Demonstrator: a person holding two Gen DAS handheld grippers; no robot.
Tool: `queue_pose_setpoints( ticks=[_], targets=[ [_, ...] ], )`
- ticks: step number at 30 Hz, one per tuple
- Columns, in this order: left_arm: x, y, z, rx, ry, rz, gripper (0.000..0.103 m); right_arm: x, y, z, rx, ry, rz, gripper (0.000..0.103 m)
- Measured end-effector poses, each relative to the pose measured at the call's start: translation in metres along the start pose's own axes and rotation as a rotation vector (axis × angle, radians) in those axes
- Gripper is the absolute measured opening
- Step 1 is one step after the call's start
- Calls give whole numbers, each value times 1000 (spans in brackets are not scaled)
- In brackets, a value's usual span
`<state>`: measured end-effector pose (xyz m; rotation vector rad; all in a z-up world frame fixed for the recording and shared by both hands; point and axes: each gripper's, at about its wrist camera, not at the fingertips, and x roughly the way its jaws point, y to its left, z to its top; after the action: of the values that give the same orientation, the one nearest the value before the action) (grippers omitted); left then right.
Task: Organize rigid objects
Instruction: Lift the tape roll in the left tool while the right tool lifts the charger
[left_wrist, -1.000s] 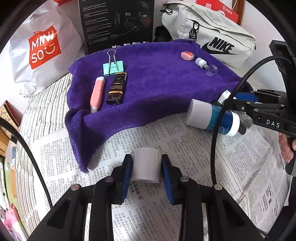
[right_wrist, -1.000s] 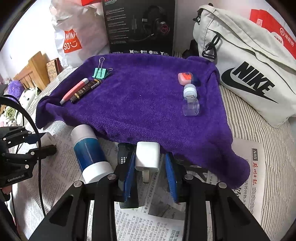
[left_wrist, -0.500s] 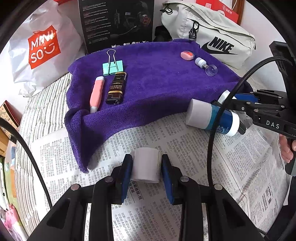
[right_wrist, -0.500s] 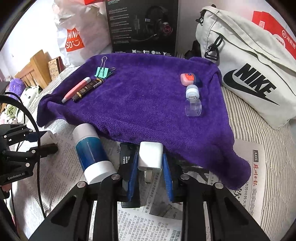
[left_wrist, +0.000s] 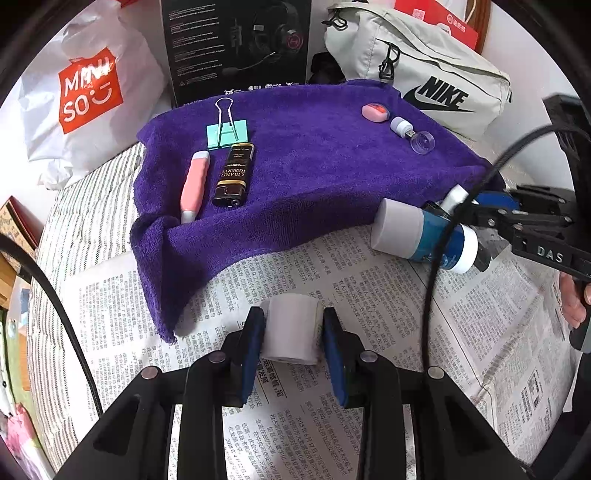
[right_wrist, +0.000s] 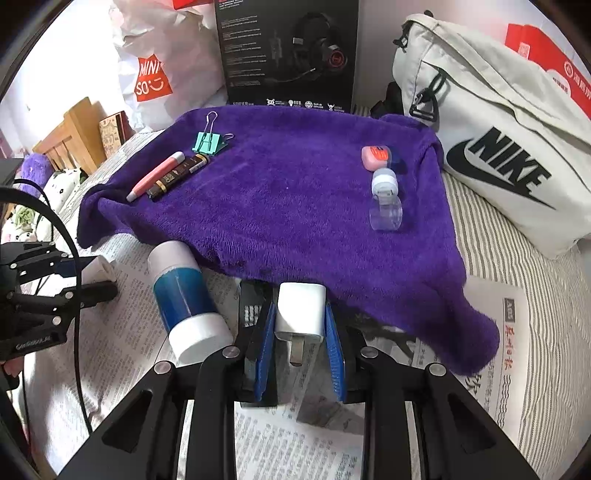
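**Two grips on, both marginal**

Left gripper (left_wrist: 291, 334), bottom centre of its view: pads clamped on a small white cylinder (left_wrist: 291, 328) over the newspaper (left_wrist: 369, 295). Smooth round sides, so it could roll or squirt out on the lift.

Blue bottle (right_wrist: 184, 295), lower left of the right view, lies on its side just beside the right gripper (right_wrist: 300, 328); a nudge could send it rolling.

Right gripper, bottom centre: clenched on a white plug charger (right_wrist: 301, 312), prongs toward camera. Purple towel (right_wrist: 295, 206) edge sits close ahead, so a low carry might snag it and drag the binder clip (right_wrist: 207, 142) and lighter (right_wrist: 179, 175).
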<state>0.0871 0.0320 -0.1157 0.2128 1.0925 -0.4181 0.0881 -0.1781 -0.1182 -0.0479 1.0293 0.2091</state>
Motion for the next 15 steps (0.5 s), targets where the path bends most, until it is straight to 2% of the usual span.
queue_pose_setpoints(
  ticks=[7, 15],
  targets=[
    [0, -2, -1, 8, -8, 11, 31, -10, -16, -16, 26, 10, -12, 27],
    [0, 0, 0, -13, 7, 6, 29, -8, -18, -15, 15, 2, -1, 27]
  ],
)
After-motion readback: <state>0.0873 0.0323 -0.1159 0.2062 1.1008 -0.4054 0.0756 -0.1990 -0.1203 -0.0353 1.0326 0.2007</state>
